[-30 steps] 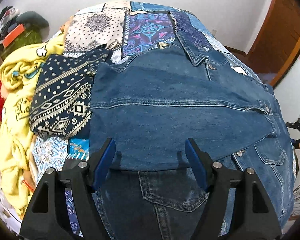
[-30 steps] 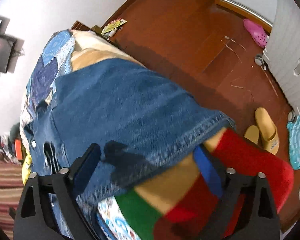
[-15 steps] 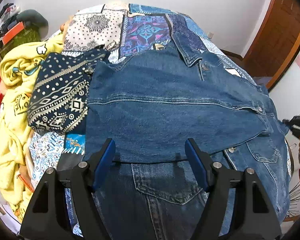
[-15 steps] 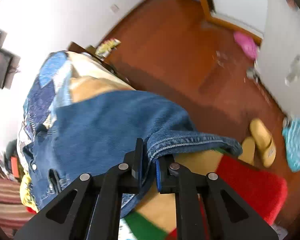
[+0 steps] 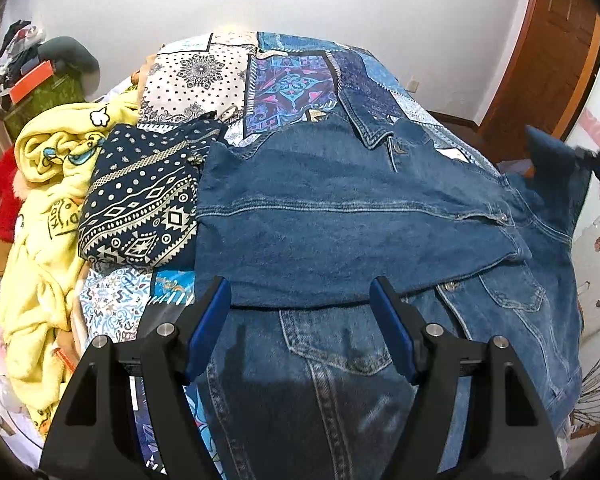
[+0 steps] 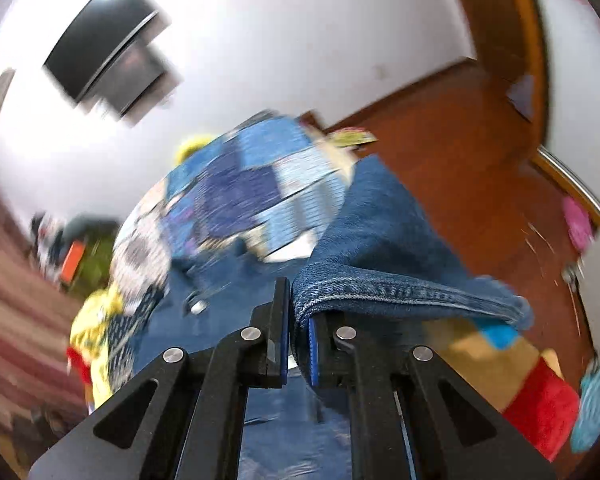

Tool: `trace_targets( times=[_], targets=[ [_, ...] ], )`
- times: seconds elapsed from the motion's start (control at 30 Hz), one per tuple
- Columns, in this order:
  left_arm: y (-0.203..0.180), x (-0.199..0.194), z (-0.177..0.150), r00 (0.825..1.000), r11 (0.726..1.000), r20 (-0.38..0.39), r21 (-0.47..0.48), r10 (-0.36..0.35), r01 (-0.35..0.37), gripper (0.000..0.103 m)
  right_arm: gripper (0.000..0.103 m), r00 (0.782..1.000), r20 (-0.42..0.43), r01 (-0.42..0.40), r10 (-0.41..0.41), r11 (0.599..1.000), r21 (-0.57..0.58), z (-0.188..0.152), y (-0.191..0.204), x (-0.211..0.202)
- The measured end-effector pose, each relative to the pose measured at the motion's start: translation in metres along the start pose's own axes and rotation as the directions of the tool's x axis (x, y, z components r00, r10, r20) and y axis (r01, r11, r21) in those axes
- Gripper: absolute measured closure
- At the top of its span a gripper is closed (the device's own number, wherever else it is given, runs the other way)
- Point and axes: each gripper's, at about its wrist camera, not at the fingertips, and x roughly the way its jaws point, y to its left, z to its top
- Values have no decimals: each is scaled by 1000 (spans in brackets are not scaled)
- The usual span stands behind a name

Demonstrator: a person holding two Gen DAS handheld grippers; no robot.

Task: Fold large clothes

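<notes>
A blue denim jacket (image 5: 352,220) lies spread on the patchwork-covered bed (image 5: 292,84), its left sleeve folded across the body. My left gripper (image 5: 300,328) is open and empty, hovering over the jacket's near hem. My right gripper (image 6: 298,336) is shut on the cuff of the jacket's other sleeve (image 6: 380,248) and holds it lifted above the bed's right side. In the left wrist view that raised sleeve (image 5: 556,168) and the right gripper (image 5: 596,160) show at the far right. The right wrist view is blurred.
A folded navy patterned cloth (image 5: 140,204) lies left of the jacket, with a yellow blanket (image 5: 48,200) heaped beyond it. A wooden door (image 5: 548,64) stands at the right. Red and yellow fabric (image 6: 532,396) and the wood floor (image 6: 460,136) lie below the bed's right edge.
My right gripper closed on the sleeve cuff and lifted it up and over toward the bed. My left gripper stayed open and pulled back slightly.
</notes>
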Motion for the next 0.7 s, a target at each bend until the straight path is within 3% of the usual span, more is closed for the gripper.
trace_targets(
  times=[0.13, 0.33, 0.53, 0.6, 0.63, 0.7],
  targets=[
    [3, -2, -6, 1000, 1000, -4, -2, -4, 4, 32, 96, 997, -83, 1, -10, 993, -116, -32, 35, 39],
    [7, -5, -12, 1000, 1000, -4, -7, -12, 12, 32, 96, 966, -245, 39, -75, 988, -151, -83, 37, 94],
    [6, 0, -18, 1000, 1000, -25, -6, -18, 18, 32, 95, 940, -312, 90, -137, 983, -160, -107, 33, 98],
    [2, 2, -18, 999, 1000, -36, 1, -20, 20, 32, 92, 927, -342, 99, -153, 980, -172, -111, 31, 95],
    [-2, 3, -18, 999, 1000, -38, 9, -21, 22, 32, 85, 917, -368, 95, -156, 979, -178, -114, 29, 93],
    [-11, 2, -14, 999, 999, -37, 29, -28, 29, 32, 60, 909, -392, 74, -139, 981, -178, -117, 30, 90]
  ],
)
